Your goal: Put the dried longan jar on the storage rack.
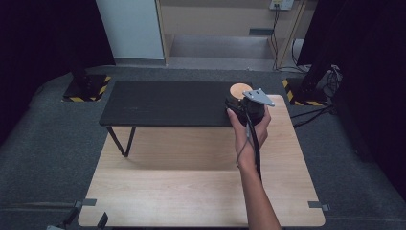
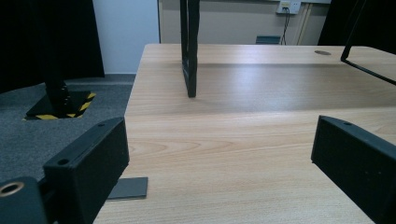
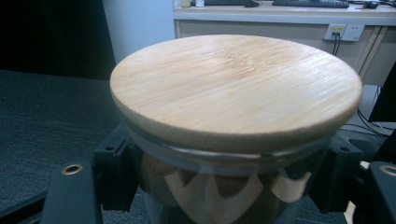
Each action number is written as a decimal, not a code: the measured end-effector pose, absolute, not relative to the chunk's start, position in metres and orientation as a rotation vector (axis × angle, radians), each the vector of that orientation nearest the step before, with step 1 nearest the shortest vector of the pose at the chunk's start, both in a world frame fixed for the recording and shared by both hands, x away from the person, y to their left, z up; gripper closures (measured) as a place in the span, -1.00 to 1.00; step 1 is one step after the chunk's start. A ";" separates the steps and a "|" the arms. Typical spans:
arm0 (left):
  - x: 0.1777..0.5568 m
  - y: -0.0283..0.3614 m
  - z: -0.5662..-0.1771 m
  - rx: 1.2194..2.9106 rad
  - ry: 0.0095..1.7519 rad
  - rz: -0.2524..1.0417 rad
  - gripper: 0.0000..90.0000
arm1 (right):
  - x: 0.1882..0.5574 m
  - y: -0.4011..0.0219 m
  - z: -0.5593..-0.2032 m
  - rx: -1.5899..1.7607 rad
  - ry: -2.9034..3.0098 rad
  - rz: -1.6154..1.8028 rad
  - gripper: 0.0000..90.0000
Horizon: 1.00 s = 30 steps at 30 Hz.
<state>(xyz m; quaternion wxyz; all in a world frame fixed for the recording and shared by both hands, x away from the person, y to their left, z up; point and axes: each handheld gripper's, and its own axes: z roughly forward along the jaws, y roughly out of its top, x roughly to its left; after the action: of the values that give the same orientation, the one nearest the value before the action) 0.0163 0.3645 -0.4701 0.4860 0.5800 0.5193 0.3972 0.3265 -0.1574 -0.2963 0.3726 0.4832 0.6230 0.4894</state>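
A glass jar with a round wooden lid [image 1: 239, 89] stands at the right end of a black raised shelf [image 1: 163, 103]. My right gripper [image 1: 246, 108], held by a hand, reaches it from the near side. In the right gripper view the lid [image 3: 233, 88] is very close, and my right gripper [image 3: 226, 172] has one jaw pressed against each side of the glass body [image 3: 219, 193]. My left gripper [image 1: 87, 219] lies at the wooden table's [image 1: 191, 182] front left corner. Seen in its own view, the left gripper [image 2: 219, 140] is open and holds nothing.
The shelf stands on thin black legs [image 2: 189, 60] over the table's far half. Grey tape marks [image 1: 88, 202] sit at the front corners. Dark stands with yellow-black bases [image 1: 86, 88] flank the table on grey carpet. Cables [image 1: 316, 112] run across the floor at the right.
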 end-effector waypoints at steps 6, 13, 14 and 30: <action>0.015 0.365 -0.470 1.406 1.266 0.969 -0.93 | 0.326 -0.158 -0.302 1.239 1.571 1.274 -0.81; 0.014 0.364 -0.470 1.408 1.261 0.968 -0.94 | 0.319 -0.155 -0.303 1.194 1.548 1.265 -0.97; 0.014 0.364 -0.470 1.407 1.260 0.968 -0.94 | 0.318 -0.155 -0.303 1.192 1.544 1.264 -0.98; 0.010 0.365 -0.469 1.398 1.258 0.975 -0.94 | 0.310 -0.157 -0.300 1.187 1.539 1.264 -0.99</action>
<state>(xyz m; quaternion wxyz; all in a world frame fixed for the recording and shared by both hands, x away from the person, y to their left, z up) 0.0103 0.3648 -0.4691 0.4896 0.5753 0.5179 0.4014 0.3102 -0.1567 -0.3002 0.4000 0.4693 0.6083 0.4997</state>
